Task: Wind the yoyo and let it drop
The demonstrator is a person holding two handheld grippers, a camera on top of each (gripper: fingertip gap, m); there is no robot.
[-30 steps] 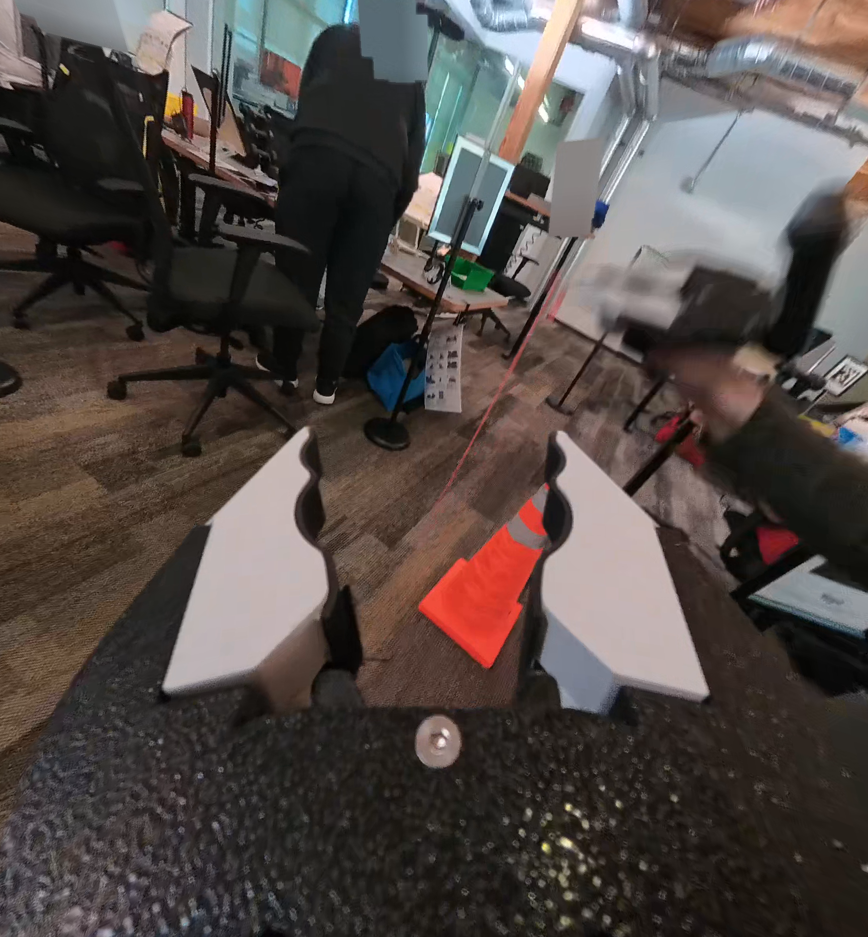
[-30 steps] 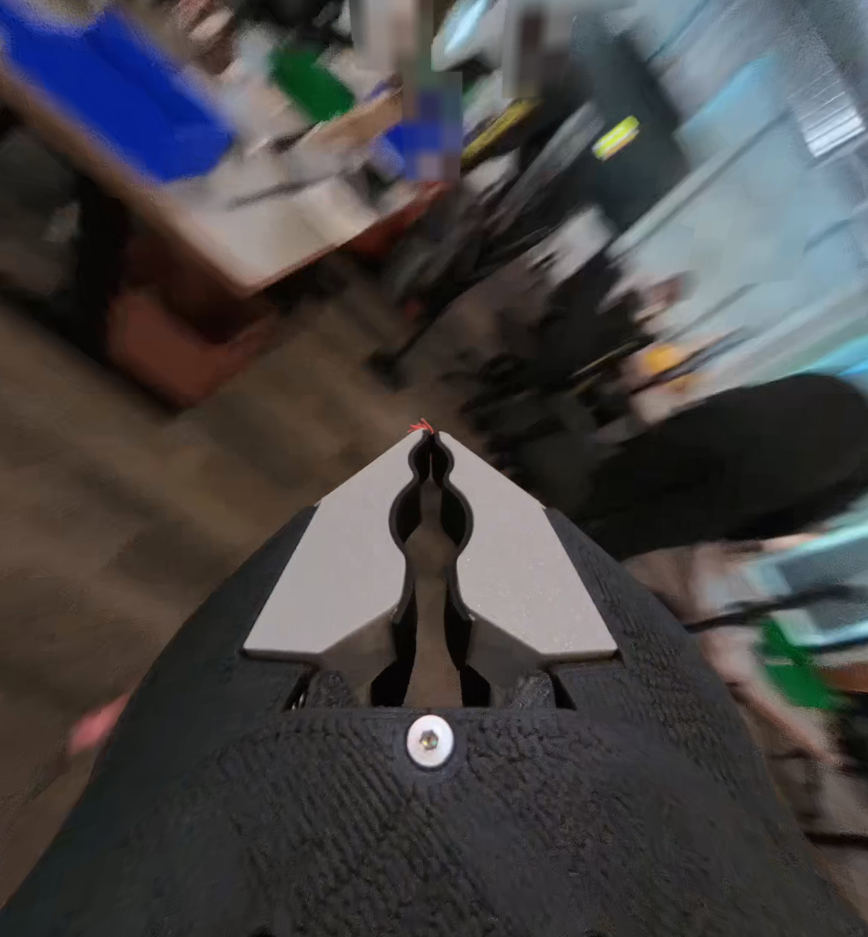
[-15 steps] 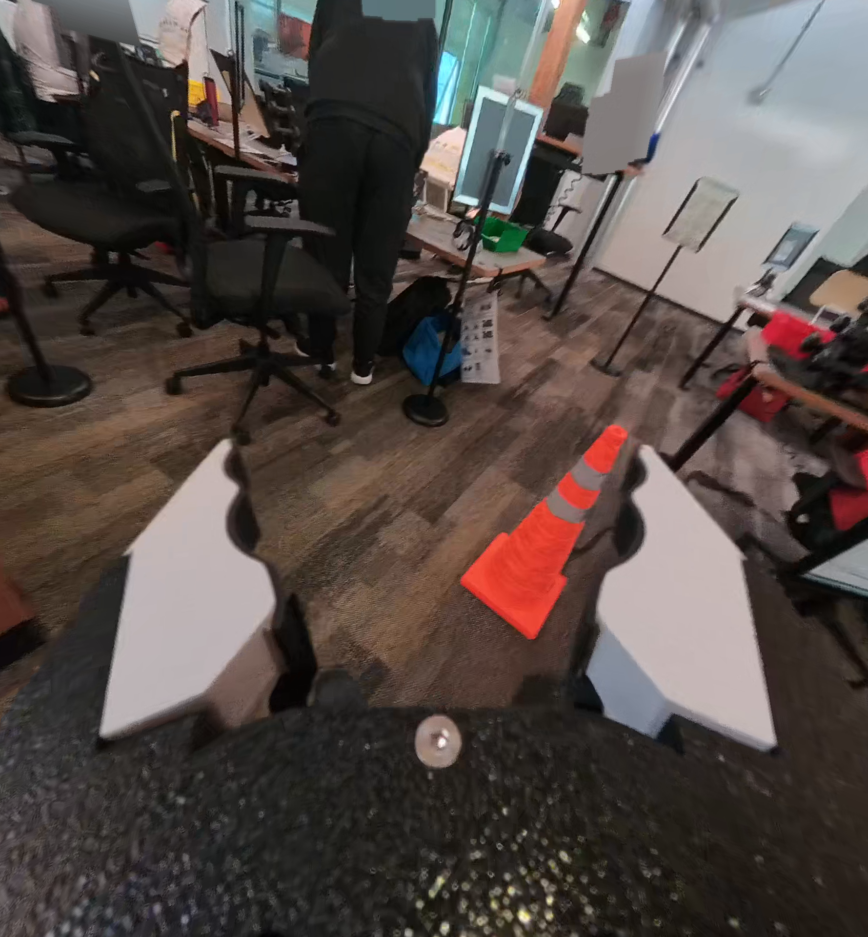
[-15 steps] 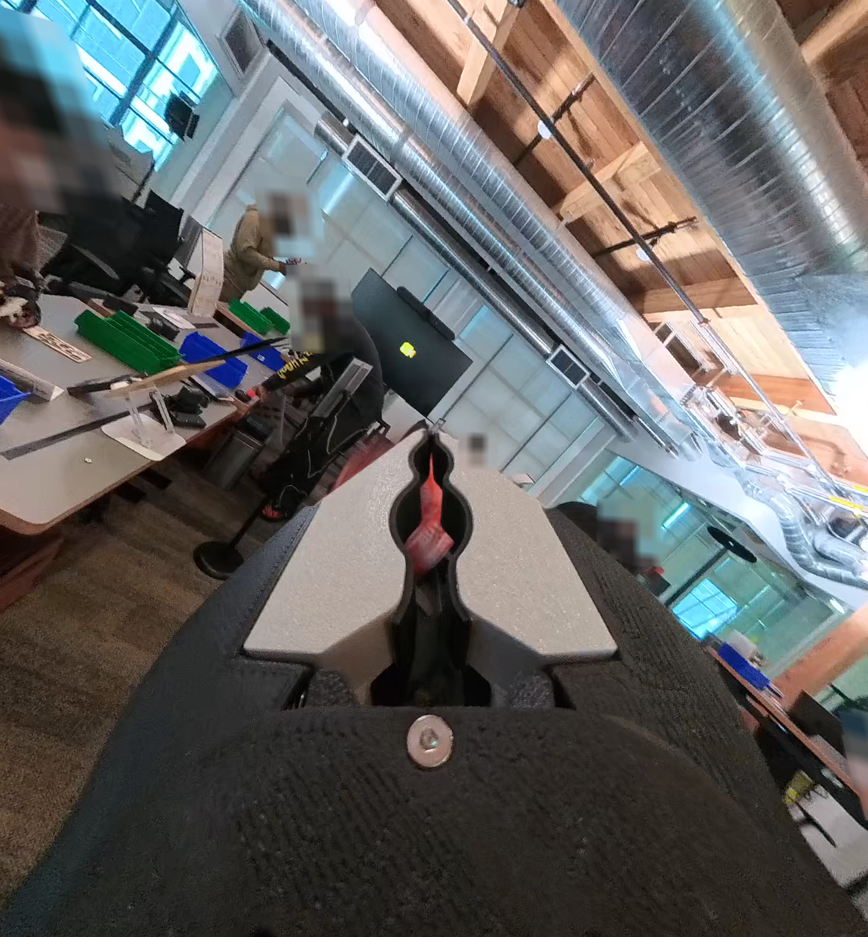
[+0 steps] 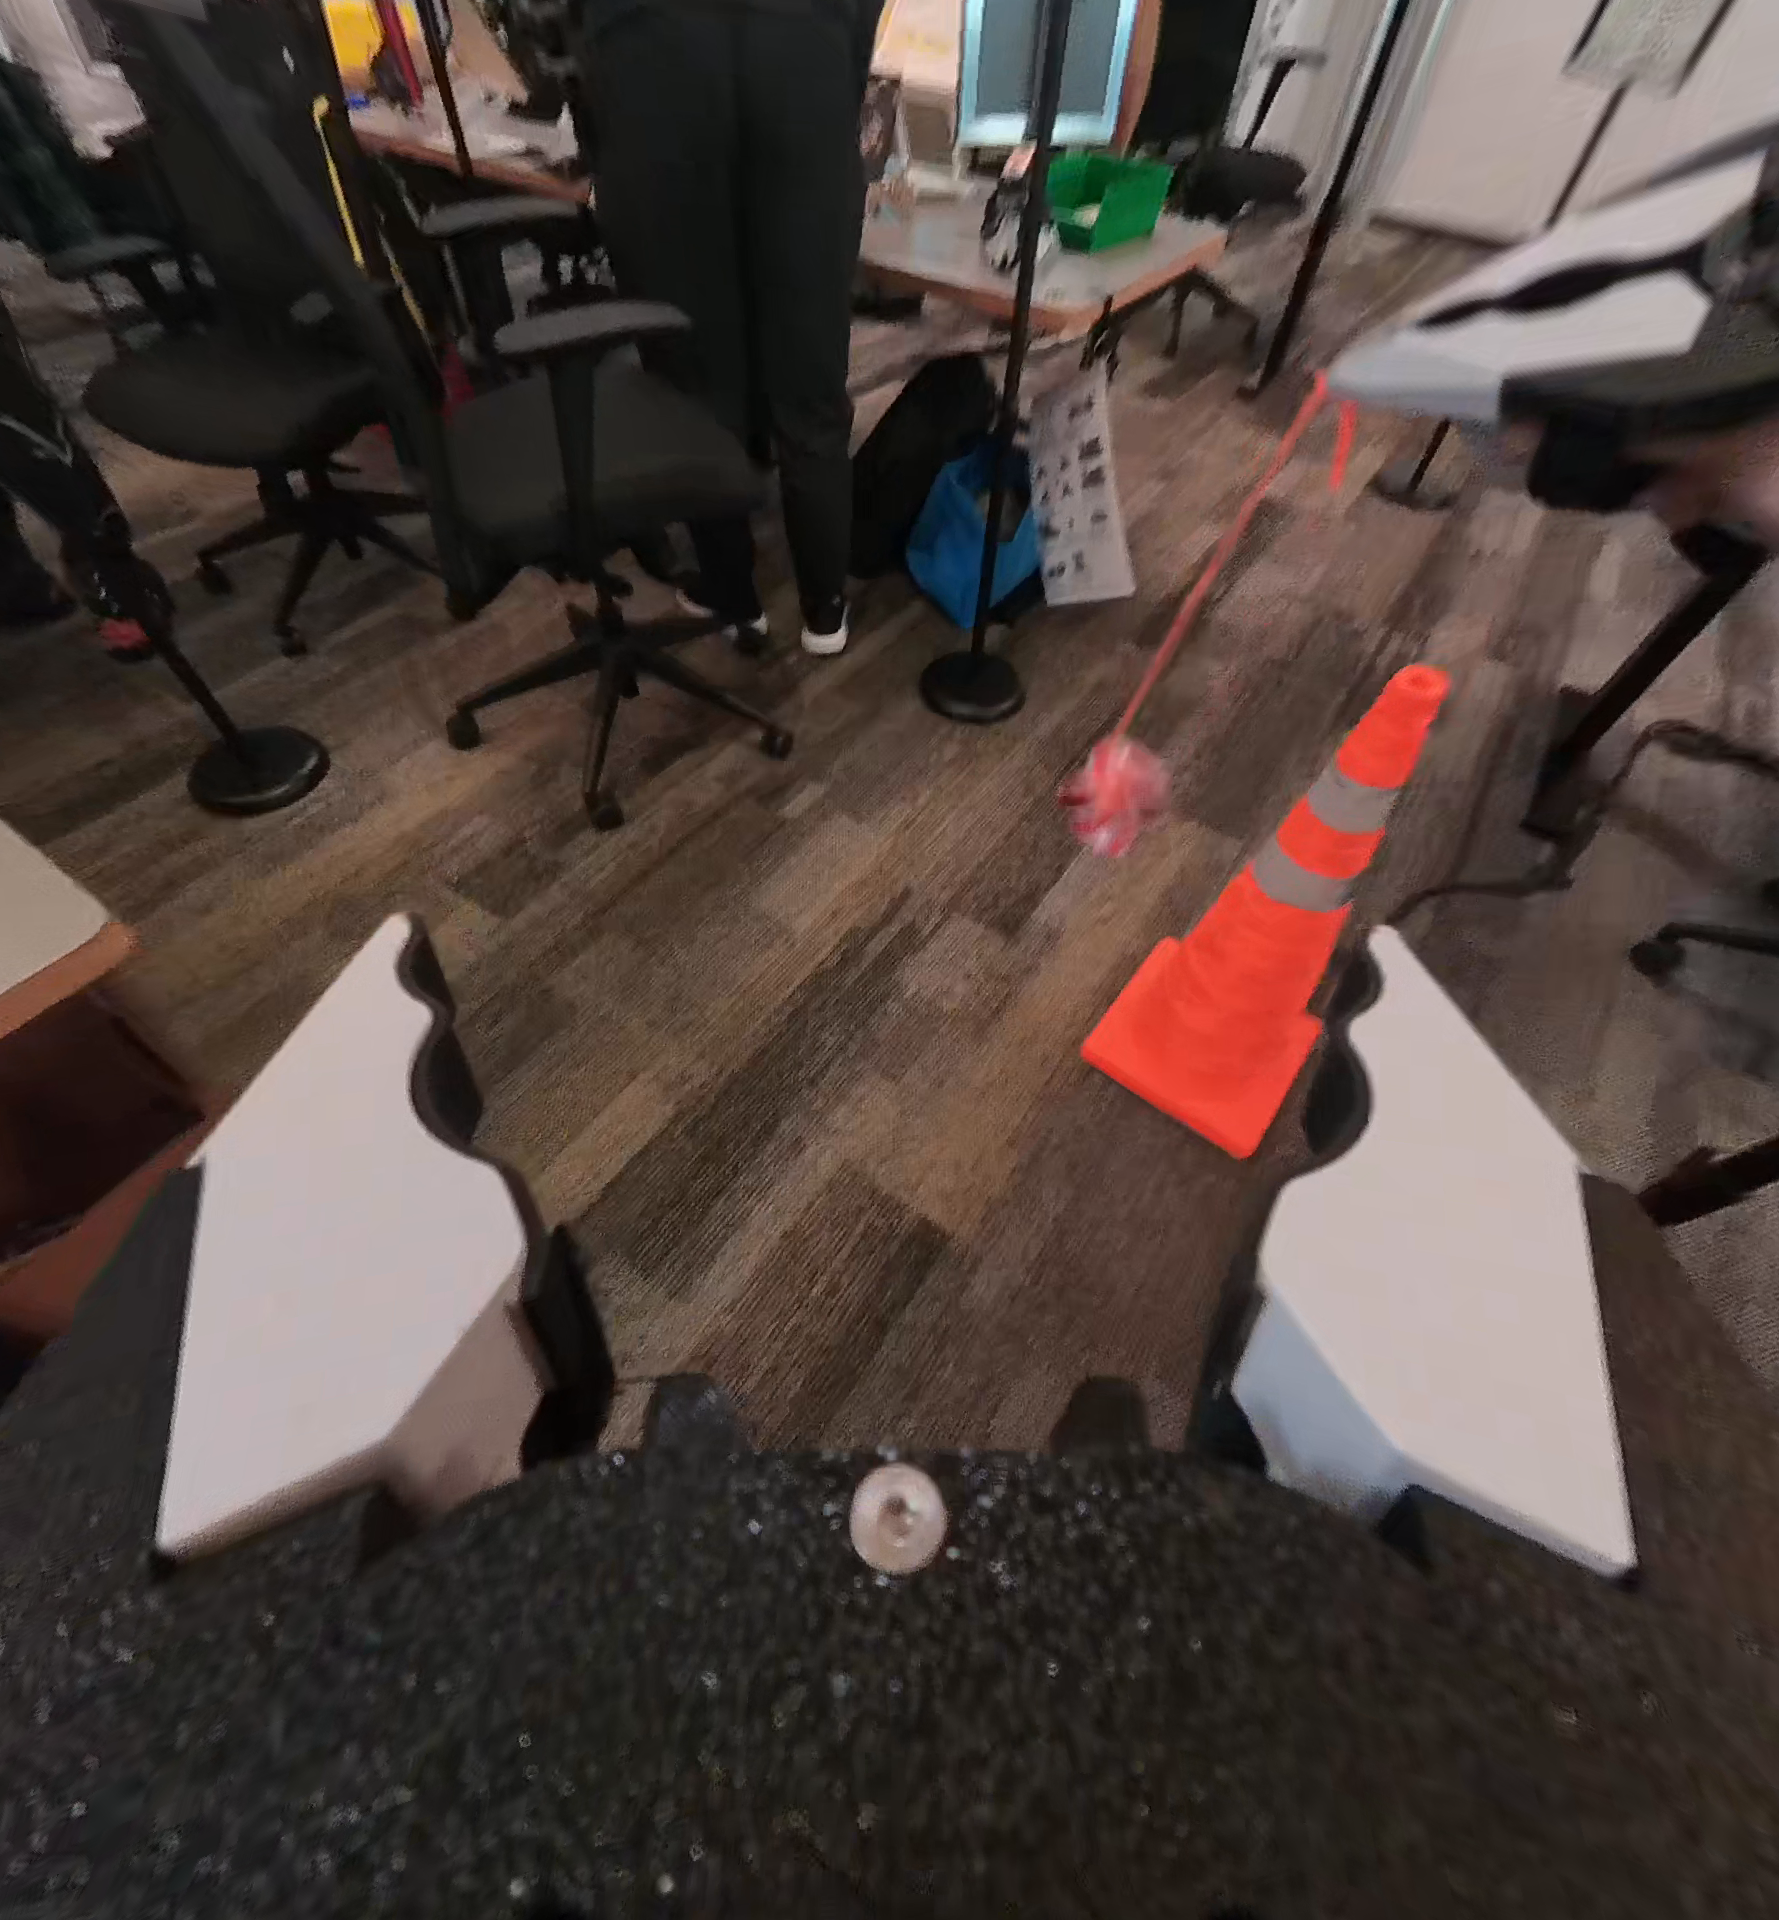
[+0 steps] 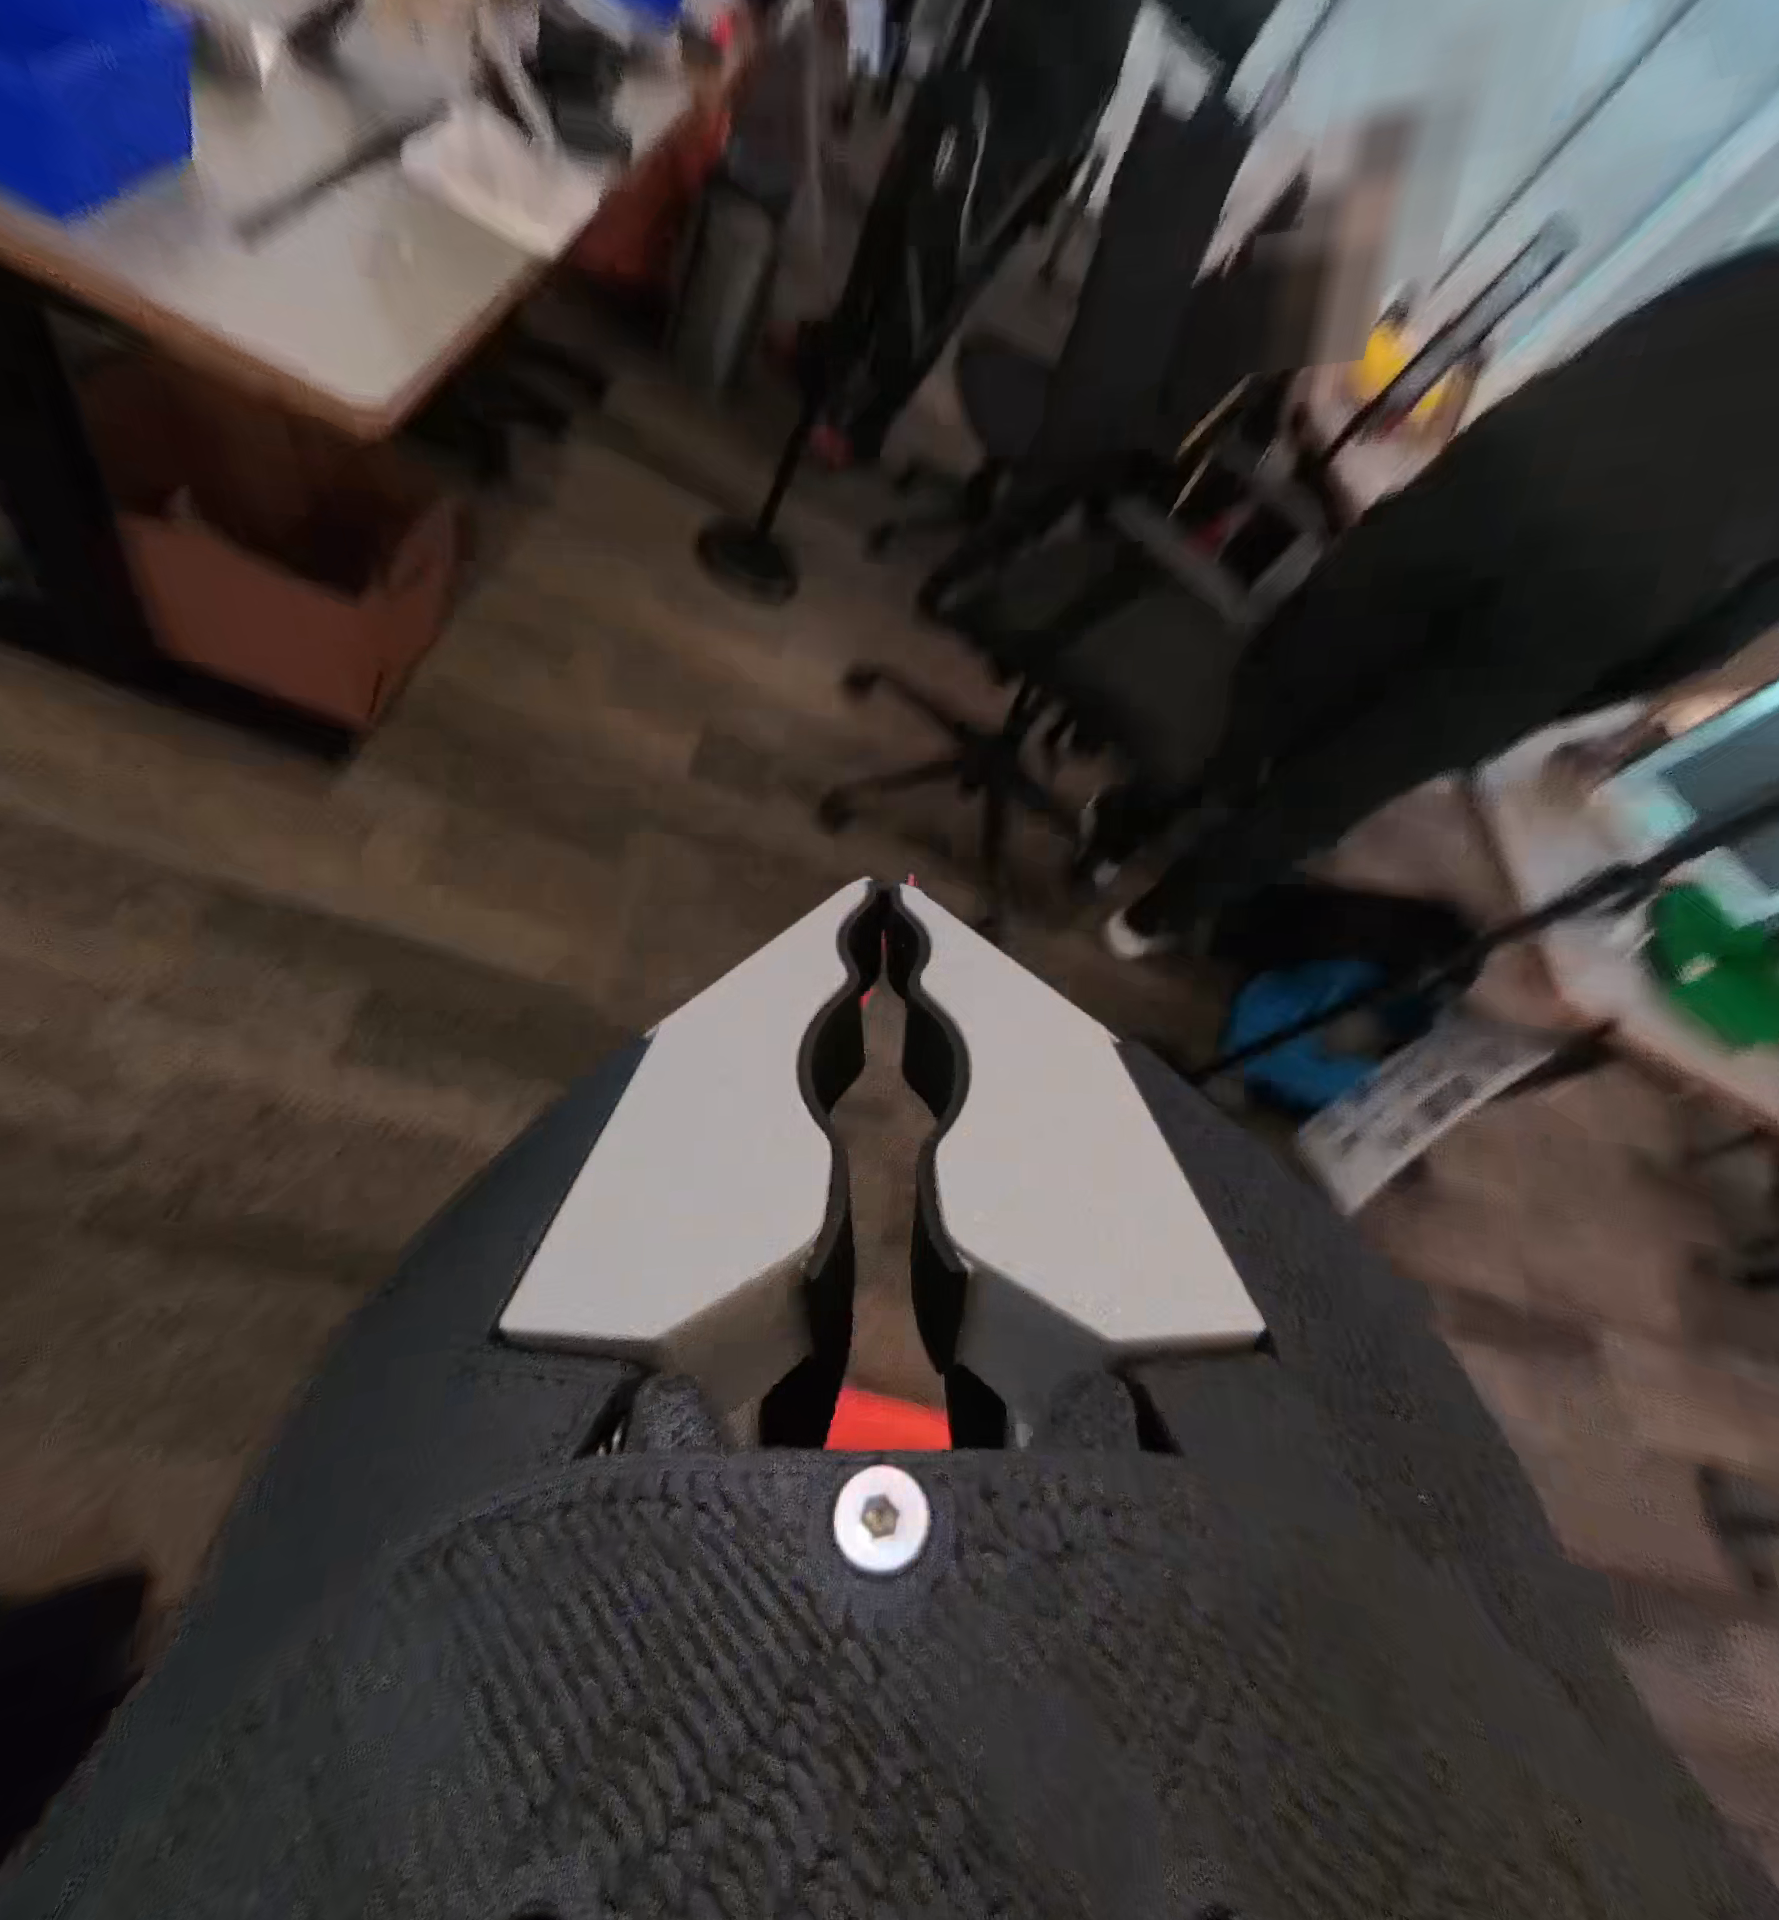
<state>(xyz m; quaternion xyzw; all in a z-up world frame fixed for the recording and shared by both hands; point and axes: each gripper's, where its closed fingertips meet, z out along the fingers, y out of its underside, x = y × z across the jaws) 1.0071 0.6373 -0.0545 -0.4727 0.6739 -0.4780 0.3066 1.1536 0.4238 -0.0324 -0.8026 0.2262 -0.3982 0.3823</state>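
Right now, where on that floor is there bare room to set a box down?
The floor is bare between the chair and cone, ahead of the open left gripper. It is crowded behind: chairs, stand bases, a blue bag. The yoyo hangs there.

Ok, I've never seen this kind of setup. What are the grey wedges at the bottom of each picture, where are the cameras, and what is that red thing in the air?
No robot here: a person carries a hand-held gripper in each hand, with a camera on each looking forward along its two grey fingers.

In the left wrist view, the left hand-held gripper is wide open and holds nothing. Farther off at upper right is the right hand-held gripper, with a red string running down from its tip to the blurred red yoyo, which hangs above the floor near an orange cone.

The right wrist view is that second gripper's own camera: its fingers are closed, a sliver of red string at the tip. Office chairs and a standing person are background.
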